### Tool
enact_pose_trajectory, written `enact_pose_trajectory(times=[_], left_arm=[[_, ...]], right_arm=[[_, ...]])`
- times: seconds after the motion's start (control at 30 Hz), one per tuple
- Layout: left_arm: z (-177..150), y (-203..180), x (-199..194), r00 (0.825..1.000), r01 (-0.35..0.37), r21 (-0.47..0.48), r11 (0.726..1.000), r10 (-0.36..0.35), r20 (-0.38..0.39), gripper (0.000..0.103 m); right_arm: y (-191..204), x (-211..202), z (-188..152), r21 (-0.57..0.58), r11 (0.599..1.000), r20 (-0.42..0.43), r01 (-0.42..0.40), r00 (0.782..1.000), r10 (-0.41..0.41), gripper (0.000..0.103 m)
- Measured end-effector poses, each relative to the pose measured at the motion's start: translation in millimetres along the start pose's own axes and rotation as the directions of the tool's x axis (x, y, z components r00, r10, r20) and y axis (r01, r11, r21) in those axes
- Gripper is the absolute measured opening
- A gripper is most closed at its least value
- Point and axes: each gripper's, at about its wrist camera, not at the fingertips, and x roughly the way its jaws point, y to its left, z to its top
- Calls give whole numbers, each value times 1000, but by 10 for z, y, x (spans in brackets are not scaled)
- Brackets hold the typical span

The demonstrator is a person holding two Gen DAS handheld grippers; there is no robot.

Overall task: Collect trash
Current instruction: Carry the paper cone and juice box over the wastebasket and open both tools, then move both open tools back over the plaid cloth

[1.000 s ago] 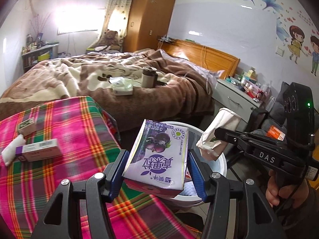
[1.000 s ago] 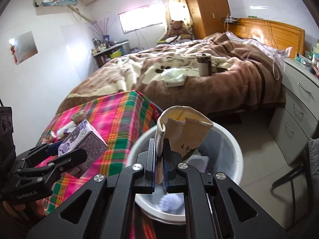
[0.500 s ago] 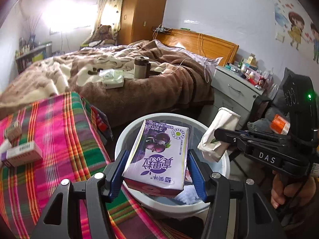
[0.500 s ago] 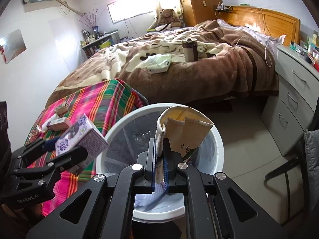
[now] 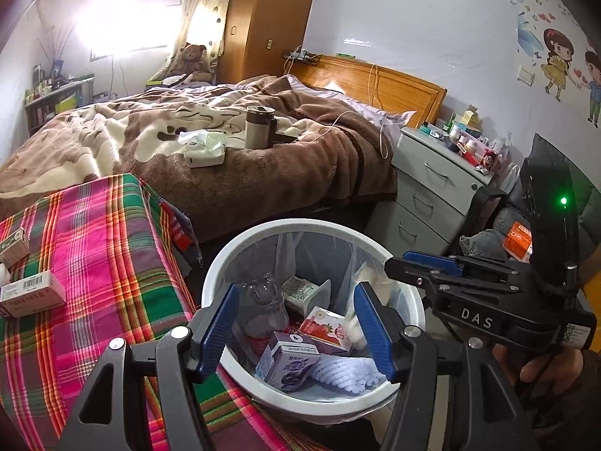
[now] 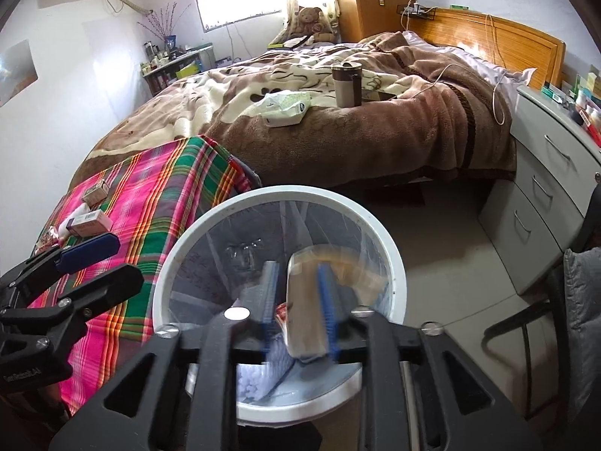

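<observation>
Both claws have just been opening over one white bin (image 5: 225, 263). Left claw (image 5: 296, 323): open, empty; purple carton (image 5: 289, 364) lies in bin. Right claw (image 6: 296, 308): parted, paper cup (image 6: 304, 315) blurred between jaws. Two boxes (image 5: 30, 293) on bench (image 5: 105, 248).

The left gripper (image 5: 296, 323) points down at a slant, its blue fingers (image 5: 370, 329) apart with nothing between them; its jaws have just been opening. The right gripper (image 6: 296, 312) tilts down too, jaws just opening, blurred. A hand (image 5: 541, 366) holds the right gripper's handle from below
</observation>
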Motion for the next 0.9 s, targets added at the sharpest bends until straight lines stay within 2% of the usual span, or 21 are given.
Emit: enact_pose_trajectory(times=[0.03, 0.07, 0.4, 0.9], left_arm=[[-3, 9, -17, 1000, -4, -1, 1000, 4, 1, 63], [-6, 21, -33, 1000, -6, -1, 1000, 6, 3, 63], [-28, 174, -251, 999, -30, -34, 999, 31, 26, 64], [-77, 475, -638, 991, -108, -63, 992, 113, 78, 64]], right_arm=[[1, -2, -2, 0, 1000, -1, -1, 1000, 1, 38], [2, -8, -6, 2, 1000, -1, -1, 1000, 1, 38], [89, -65, 2, 20, 1000, 27, -13, 1000, 12, 38], [379, -131, 3, 3, 997, 81, -75, 994, 74, 38]])
